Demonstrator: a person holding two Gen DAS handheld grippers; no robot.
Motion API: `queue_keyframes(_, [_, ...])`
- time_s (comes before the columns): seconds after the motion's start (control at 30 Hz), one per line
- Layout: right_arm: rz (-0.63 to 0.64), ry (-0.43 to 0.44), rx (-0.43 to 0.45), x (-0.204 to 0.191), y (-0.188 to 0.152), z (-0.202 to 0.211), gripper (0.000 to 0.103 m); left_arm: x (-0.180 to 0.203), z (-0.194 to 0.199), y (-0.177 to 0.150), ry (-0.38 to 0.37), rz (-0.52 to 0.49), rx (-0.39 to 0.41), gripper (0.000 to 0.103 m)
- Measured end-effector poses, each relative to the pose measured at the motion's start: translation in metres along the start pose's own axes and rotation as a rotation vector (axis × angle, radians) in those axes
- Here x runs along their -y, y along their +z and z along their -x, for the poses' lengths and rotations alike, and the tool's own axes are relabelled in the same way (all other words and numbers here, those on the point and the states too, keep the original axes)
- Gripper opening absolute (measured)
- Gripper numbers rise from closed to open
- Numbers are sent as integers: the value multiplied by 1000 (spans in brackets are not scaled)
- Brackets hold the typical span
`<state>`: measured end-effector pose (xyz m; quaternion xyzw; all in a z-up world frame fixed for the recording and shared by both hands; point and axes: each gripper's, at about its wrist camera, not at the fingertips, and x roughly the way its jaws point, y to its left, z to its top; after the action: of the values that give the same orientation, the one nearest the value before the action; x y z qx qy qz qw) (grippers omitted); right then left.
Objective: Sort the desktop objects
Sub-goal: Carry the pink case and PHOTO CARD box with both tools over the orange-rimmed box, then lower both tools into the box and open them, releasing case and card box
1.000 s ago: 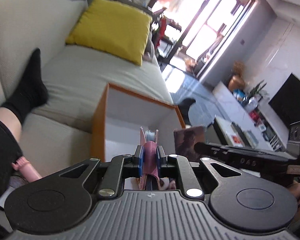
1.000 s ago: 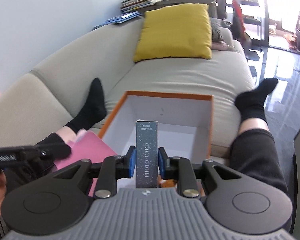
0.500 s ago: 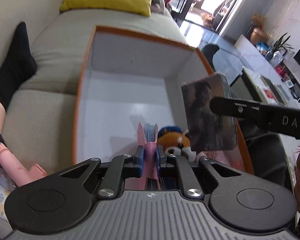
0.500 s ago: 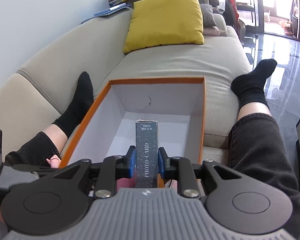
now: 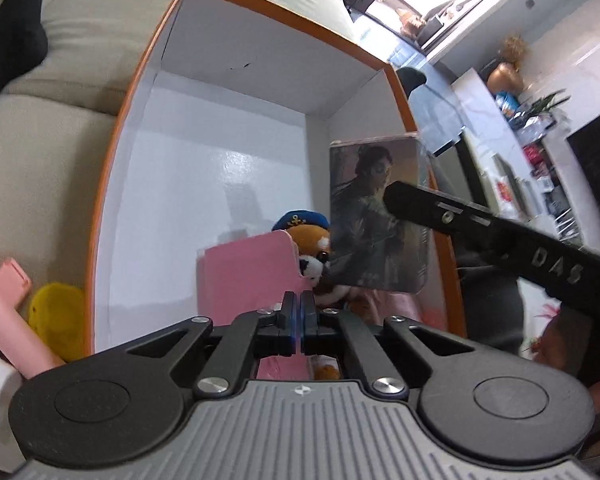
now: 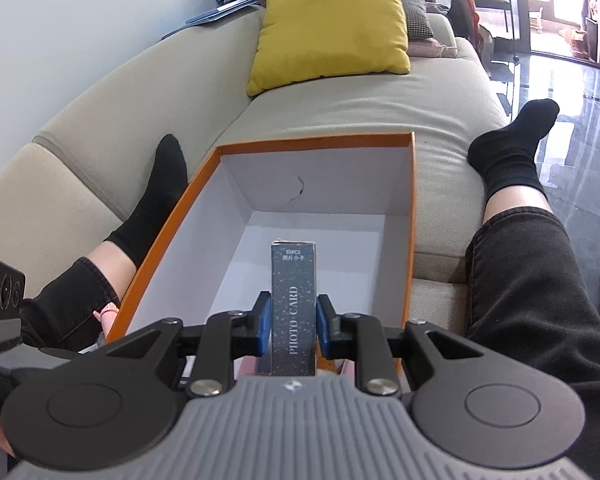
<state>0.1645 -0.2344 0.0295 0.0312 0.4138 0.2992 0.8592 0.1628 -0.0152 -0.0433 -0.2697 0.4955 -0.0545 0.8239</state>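
An orange-rimmed white box (image 5: 236, 4) (image 6: 316, 142) rests on the sofa. My left gripper (image 5: 299, 308) hangs over its near end, jaws shut with nothing between them. Just beyond the fingertips a pink booklet (image 5: 248, 276) leans inside the box, free of the pads. Behind it sits a plush toy with a blue cap (image 5: 304, 236). My right gripper (image 6: 293, 320) is shut on a dark "PHOTO CARD" box (image 6: 293, 304), held upright over the near end of the box. In the left wrist view that card box (image 5: 376, 216) shows its picture side, with a right finger (image 5: 500, 236) across it.
A person's legs in black socks (image 6: 156, 200) (image 6: 512, 160) lie on either side of the box. A pink object (image 5: 4, 320) and a yellow one (image 5: 56, 308) rest outside the box's left wall. A yellow cushion (image 6: 332, 24) sits at the sofa's far end.
My left gripper sank and tipped down over the box; the pink booklet left its jaws, which closed empty. My right gripper came down a little with the card box still held.
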Motion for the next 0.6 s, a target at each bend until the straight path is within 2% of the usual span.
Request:
queue_keyframes(0.1, [-11, 24, -1, -4, 0, 2, 24, -3, 16, -4, 11, -17, 52, 0])
queue_keyframes(0.2, [-26, 59, -11, -13, 1, 2, 24, -7, 43, -5, 31, -36, 143, 0])
queue_keyframes(0.3, [-57, 96, -54, -23, 0, -6, 24, -12, 66, -6, 87, -50, 225, 0])
queue_keyframes(0.4, [-83, 125, -115, -35, -7, -20, 24, -17, 80, -10, 112, -53, 267, 0])
queue_keyframes(0.6, [-103, 53, -224, -60, -22, -54, 24, -31, 93, -15, 143, -27, 310, 0])
